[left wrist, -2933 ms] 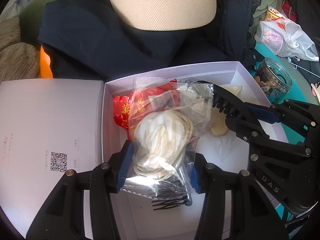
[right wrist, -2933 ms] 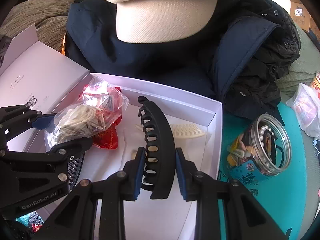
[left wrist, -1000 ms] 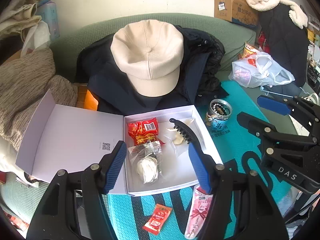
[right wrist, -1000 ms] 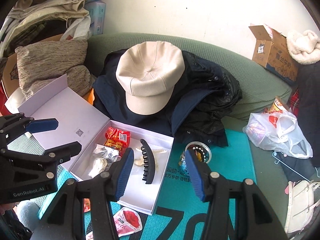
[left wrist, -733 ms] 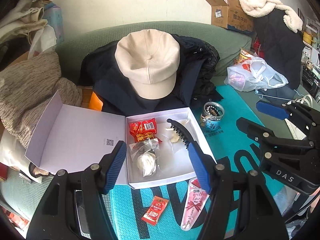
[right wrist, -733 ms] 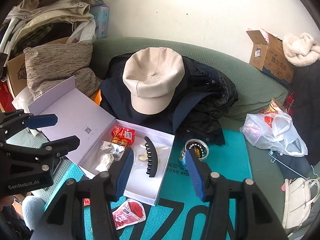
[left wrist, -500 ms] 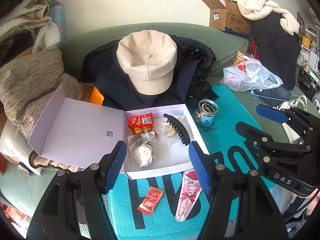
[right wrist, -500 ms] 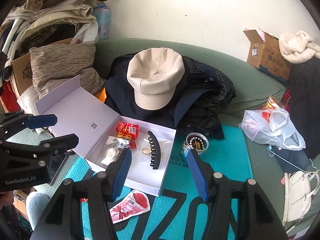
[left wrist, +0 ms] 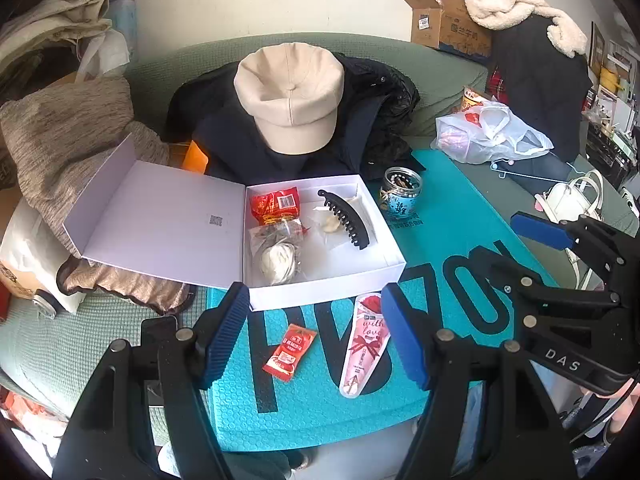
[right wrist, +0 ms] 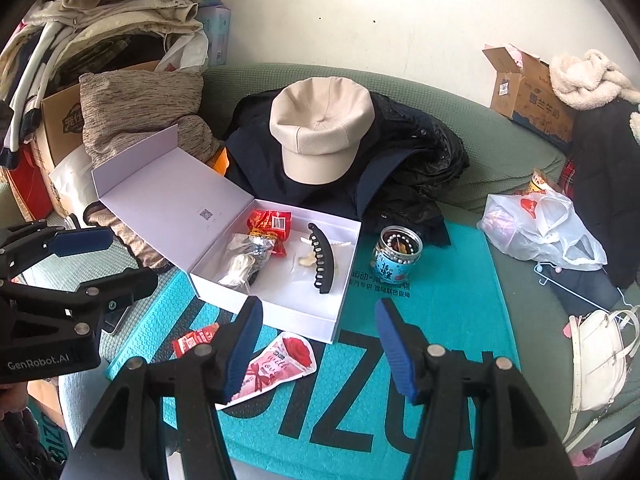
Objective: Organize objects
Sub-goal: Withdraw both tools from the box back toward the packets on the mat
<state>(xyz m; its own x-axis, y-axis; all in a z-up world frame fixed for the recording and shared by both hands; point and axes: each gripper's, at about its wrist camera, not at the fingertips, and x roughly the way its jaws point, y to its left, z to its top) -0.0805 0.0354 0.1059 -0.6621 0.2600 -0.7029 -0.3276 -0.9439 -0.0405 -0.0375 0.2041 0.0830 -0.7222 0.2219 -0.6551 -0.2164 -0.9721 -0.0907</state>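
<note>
Both my grippers have pulled back from the white box since dropping the bag and clip in it, so the whole teal mat shows. My left gripper holds nothing and its jaws are opening; my right gripper stands apart, empty too. Near parts of the mat are cut off behind my gripper arms. Inside the box, lid flat to the left, lie the black hair clip on the right, a red packet at the far left, and a clear bag of something pale I cannot identify. Right of the box stands a small jar. Near it lie a pink sachet and a red sachet.
</note>
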